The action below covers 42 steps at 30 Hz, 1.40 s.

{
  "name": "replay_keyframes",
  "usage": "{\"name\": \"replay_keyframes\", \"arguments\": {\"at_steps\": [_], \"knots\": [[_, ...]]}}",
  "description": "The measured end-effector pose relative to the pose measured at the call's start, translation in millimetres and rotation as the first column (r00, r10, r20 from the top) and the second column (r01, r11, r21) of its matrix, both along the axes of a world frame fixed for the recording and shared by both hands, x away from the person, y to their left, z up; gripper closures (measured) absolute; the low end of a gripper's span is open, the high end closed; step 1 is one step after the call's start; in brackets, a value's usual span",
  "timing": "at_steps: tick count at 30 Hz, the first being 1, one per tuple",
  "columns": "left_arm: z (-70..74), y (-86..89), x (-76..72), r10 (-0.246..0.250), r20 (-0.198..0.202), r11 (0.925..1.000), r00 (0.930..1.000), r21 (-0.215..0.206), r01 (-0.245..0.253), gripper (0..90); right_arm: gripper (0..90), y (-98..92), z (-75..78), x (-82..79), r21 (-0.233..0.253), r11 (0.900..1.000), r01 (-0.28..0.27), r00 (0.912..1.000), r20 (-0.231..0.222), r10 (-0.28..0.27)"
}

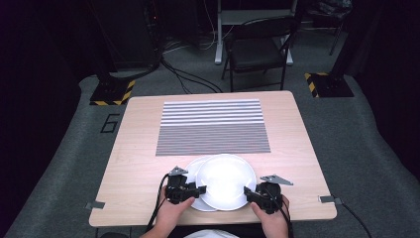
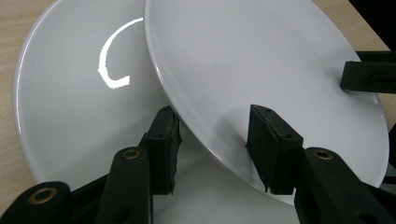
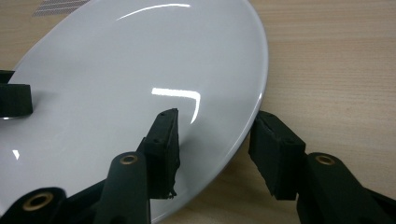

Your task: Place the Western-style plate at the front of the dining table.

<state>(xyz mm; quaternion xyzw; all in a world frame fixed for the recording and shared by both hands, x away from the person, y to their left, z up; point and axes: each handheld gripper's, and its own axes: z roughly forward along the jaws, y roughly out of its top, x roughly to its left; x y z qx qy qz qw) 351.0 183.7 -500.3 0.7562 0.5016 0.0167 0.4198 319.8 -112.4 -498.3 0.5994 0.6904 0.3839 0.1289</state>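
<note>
Both grippers straddle the top plate at lower centre, left gripper and right gripper on opposite rims for balance. Jaws look parted around the rim, not yet clamped, above the lower plate

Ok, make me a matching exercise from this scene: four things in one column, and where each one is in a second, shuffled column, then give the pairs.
Things:
1. upper plate
2. lower plate
3. striped mat
4. left hand-held gripper

Places:
A. flat on the table, partly covered by another plate
B. on the far half of the table, beyond both plates
C. at the left rim of the top plate, jaws astride the edge
D. between the two hand-held grippers, overlapping the other plate

Pairs: 1-D, 2-A, 3-B, 4-C
</note>
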Motion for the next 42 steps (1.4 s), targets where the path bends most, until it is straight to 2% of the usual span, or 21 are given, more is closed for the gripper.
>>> {"name": "replay_keyframes", "arguments": {"at_steps": [6,12,26,31,34,38,42], "knots": [[-4.8,1.6,-1.4,0.007,-0.006,0.9999,1.0,-0.008,-0.007,52.8,52.1,2.4,1.2,-0.6,-0.012,1.0,-0.006,0.9999,0.009,0.006],[-4.7,0.7,-3.5,0.018,0.022,0.9998,0.9996,-0.005,-0.018,52.7,52.0,4.2,1.0,-1.1,-0.01,1.0,0.007,1.0,0.002,-0.007],[-3.4,1.1,-4.8,0.032,0.042,0.9995,0.9986,-0.005,-0.031,53.1,52.5,6.8,1.9,-2.4,-0.012,1.0,0.011,0.9999,-0.001,-0.011],[-0.9,3.1,-4.0,0.035,0.039,0.9988,0.9986,-0.036,-0.034,53.3,52.5,9.3,3.0,-0.8,-0.002,1.0,0.004,1.0,-0.002,-0.004],[0.1,4.9,-3.0,0.041,0.04,0.9984,0.9984,-0.04,-0.039,53.3,52.5,10.9,3.3,0.4,-0.002,1.0,-0.009,1.0,0.002,0.009],[1.9,7.6,0.0,0.069,0.034,0.9957,0.997,-0.064,-0.067,52.9,52.5,12.3,4.5,0.0,0.024,1.0,-0.011,0.9999,-0.001,0.011],[3.9,9.5,3.0,0.077,0.039,0.9953,0.9963,-0.061,-0.074,52.8,52.9,13.1,6.4,0.0,0.05,0.999,-0.012,0.9999,0.005,0.012]]}}
